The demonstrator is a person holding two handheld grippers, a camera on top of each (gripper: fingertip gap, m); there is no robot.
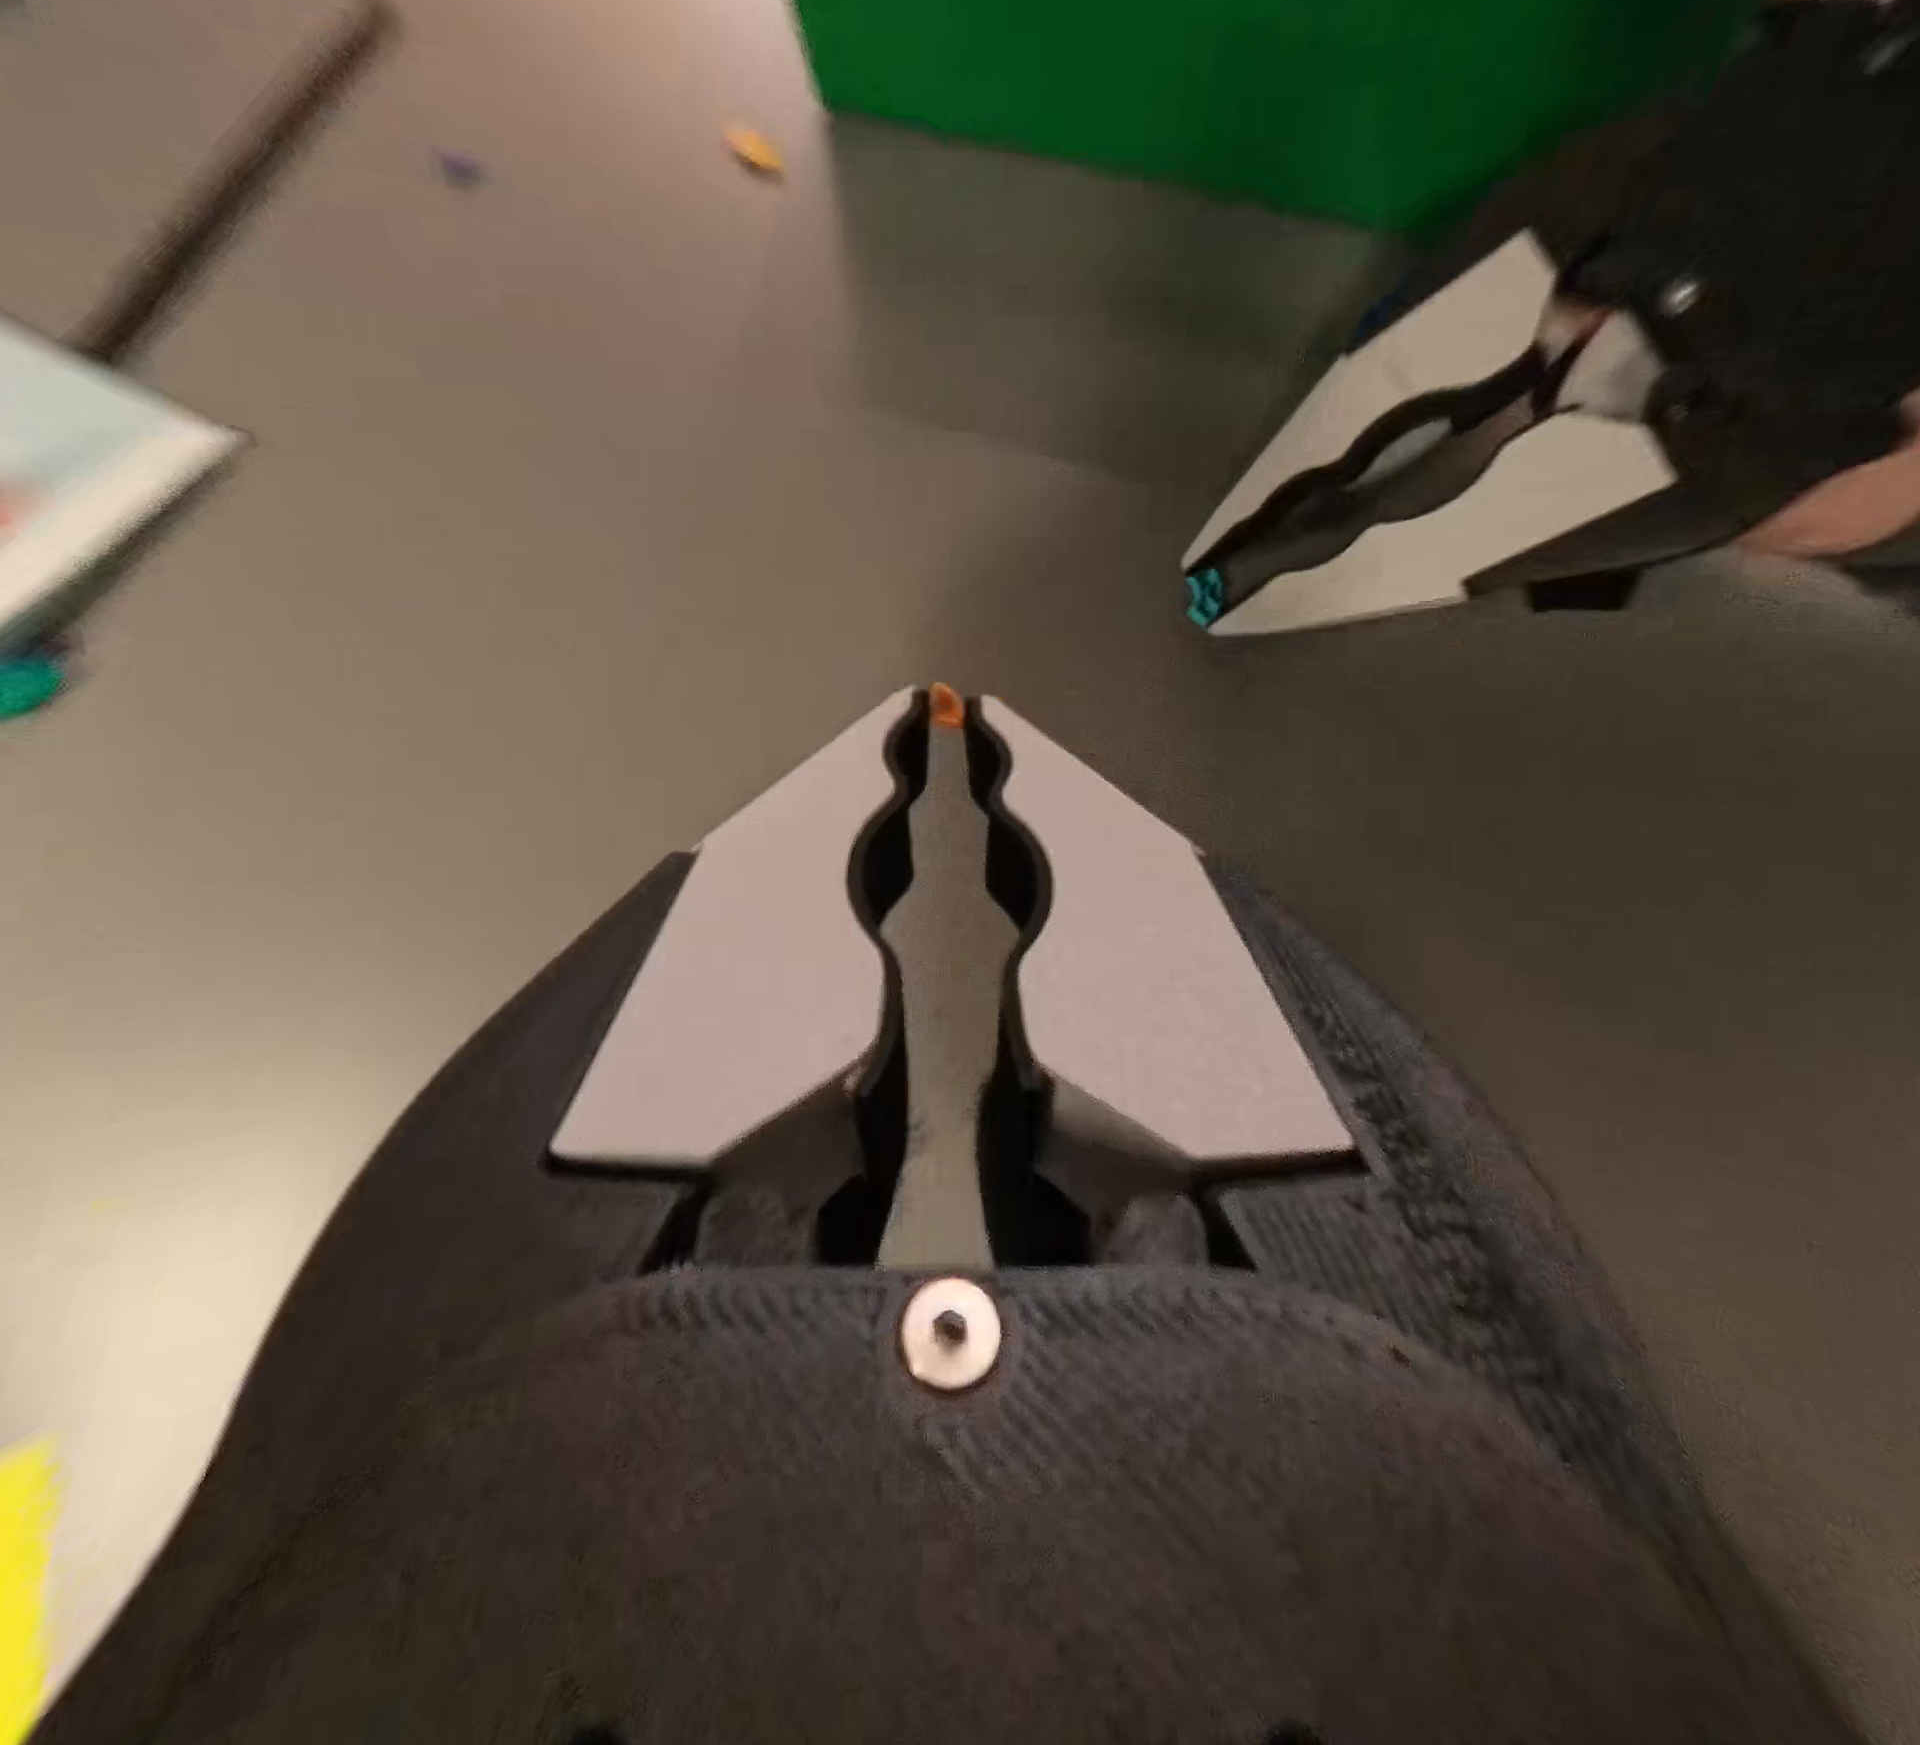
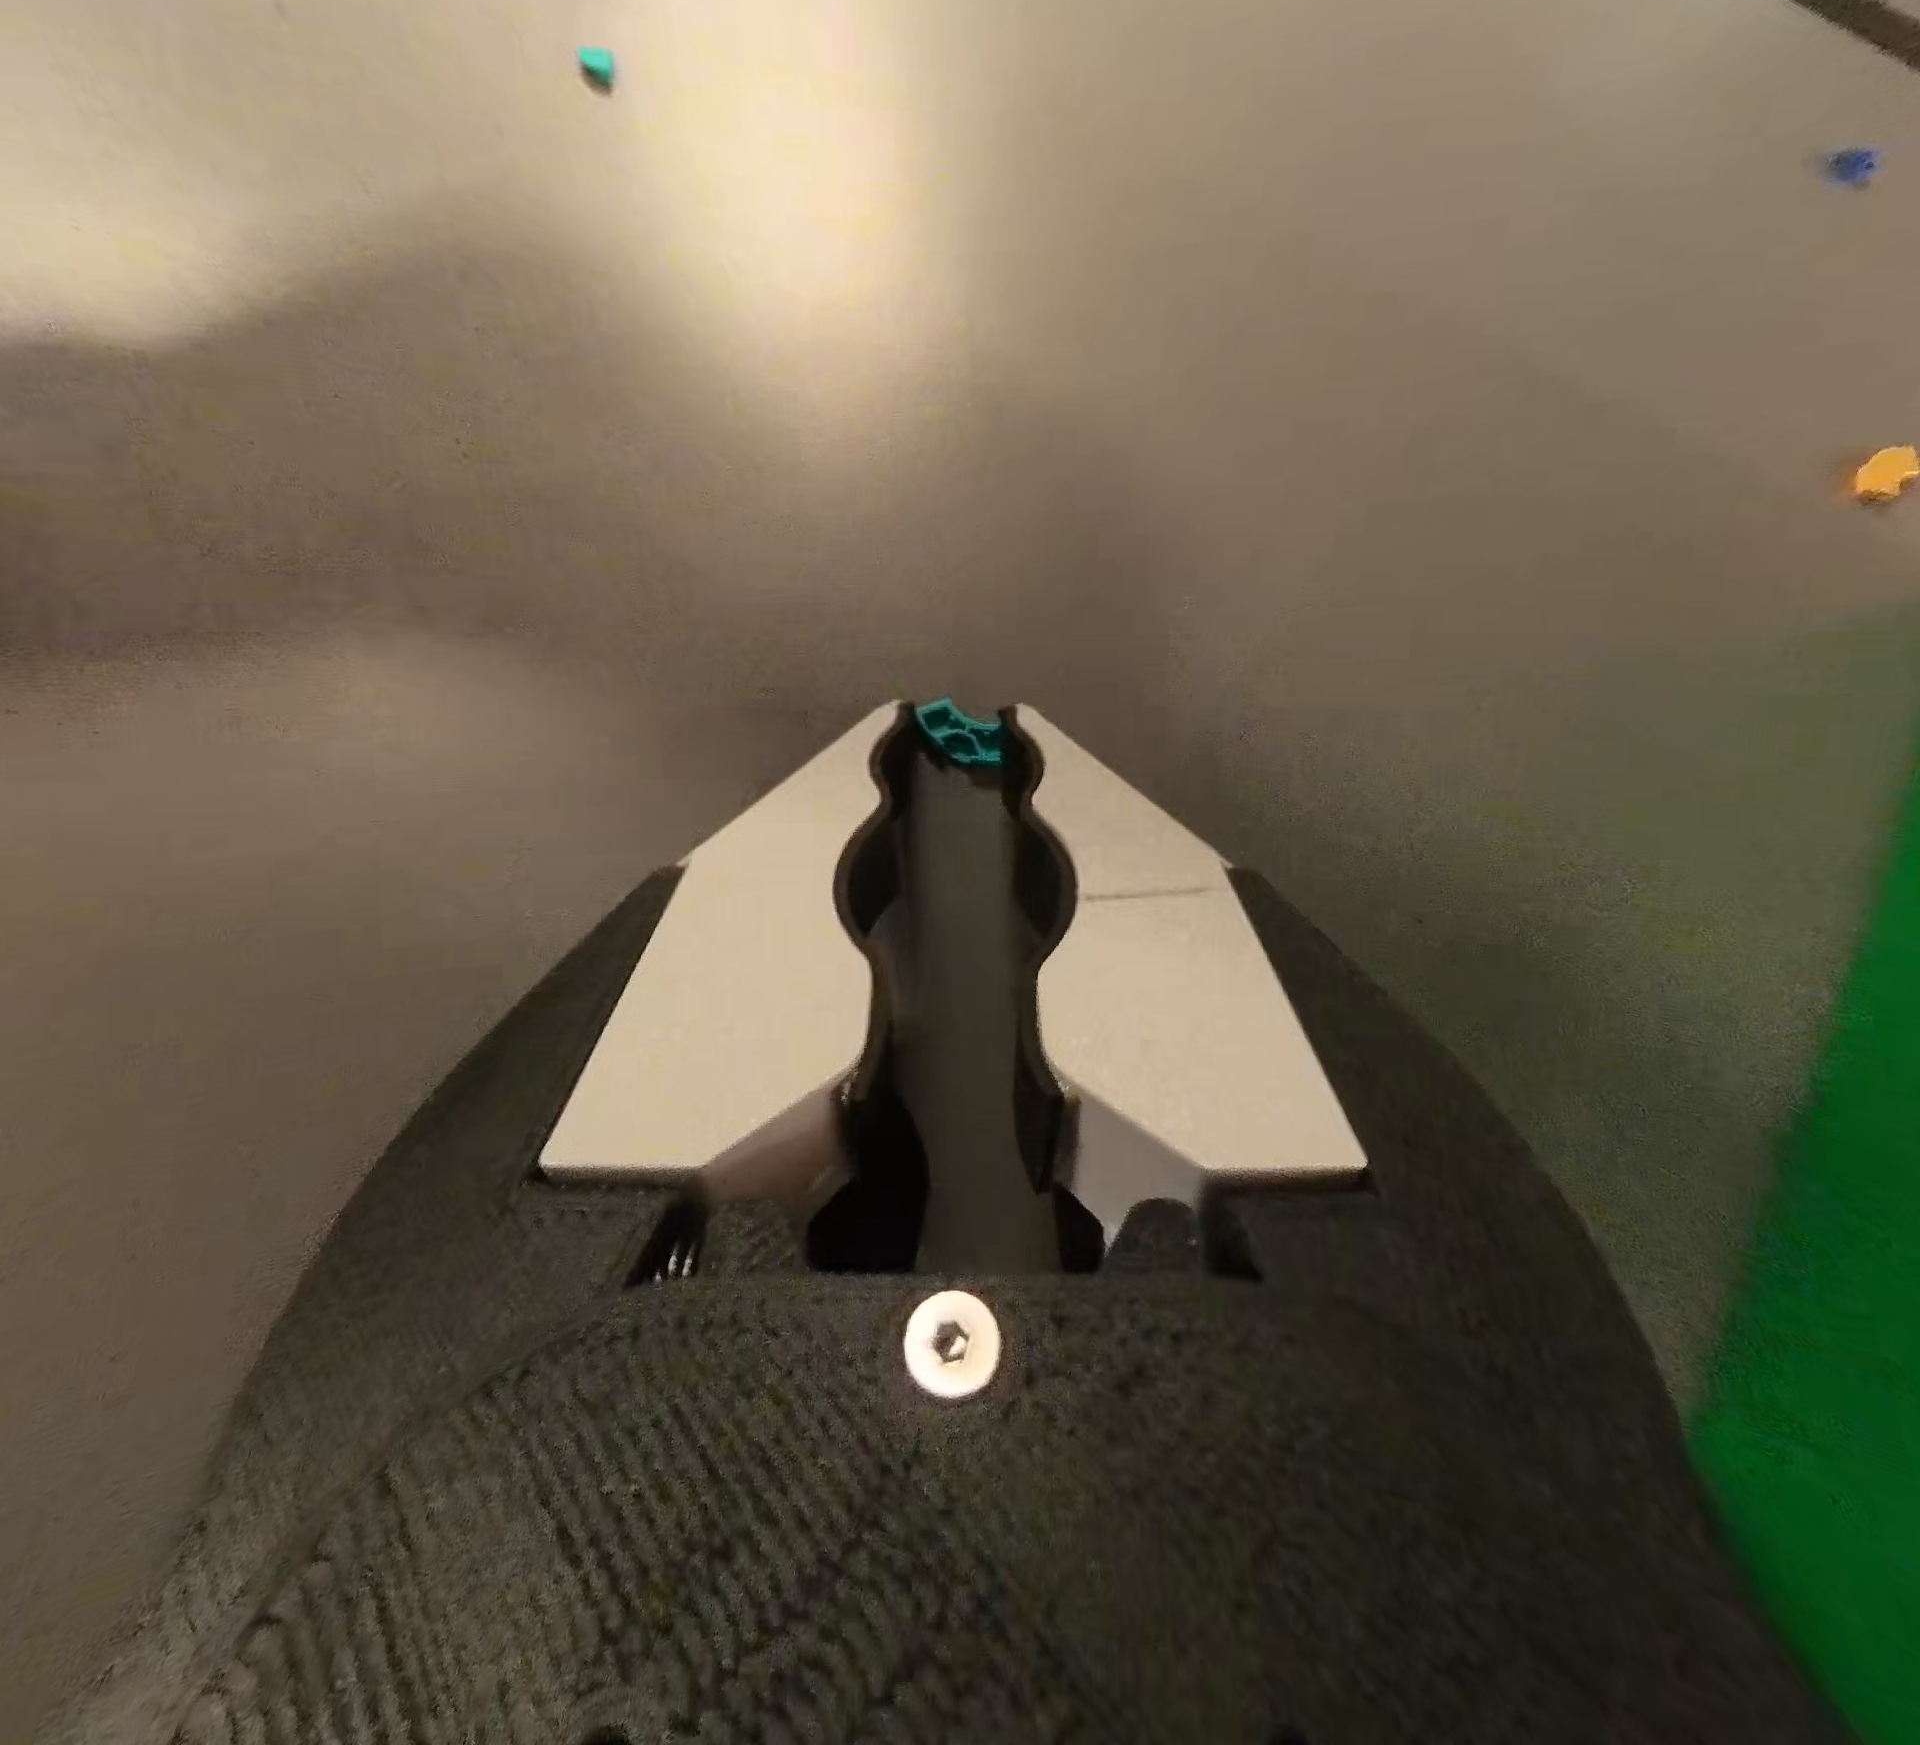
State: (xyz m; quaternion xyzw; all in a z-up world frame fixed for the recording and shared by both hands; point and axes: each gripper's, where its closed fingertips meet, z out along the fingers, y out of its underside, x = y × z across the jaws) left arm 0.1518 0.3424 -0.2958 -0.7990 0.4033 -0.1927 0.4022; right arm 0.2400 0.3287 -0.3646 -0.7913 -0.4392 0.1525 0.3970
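My left tongs (image 1: 945, 706) pinch an orange bit (image 1: 944, 704) at the very tips; my right tongs (image 2: 961, 729) pinch a teal piece (image 2: 958, 732) likewise, at two o'clock above the bench (image 1: 623, 500). Both look light, stiff and easily dropped, so I'd keep tip grips square.

Tiny orange piece (image 1: 944, 706) (possibly plastic) and teal piece (image 2: 961, 733), each pinched at fingertips.

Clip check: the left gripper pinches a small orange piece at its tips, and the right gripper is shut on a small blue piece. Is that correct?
Not quite. The piece in the right gripper is teal, not blue; the right wrist view shows it clamped at the tips. The left gripper does pinch a small orange piece.
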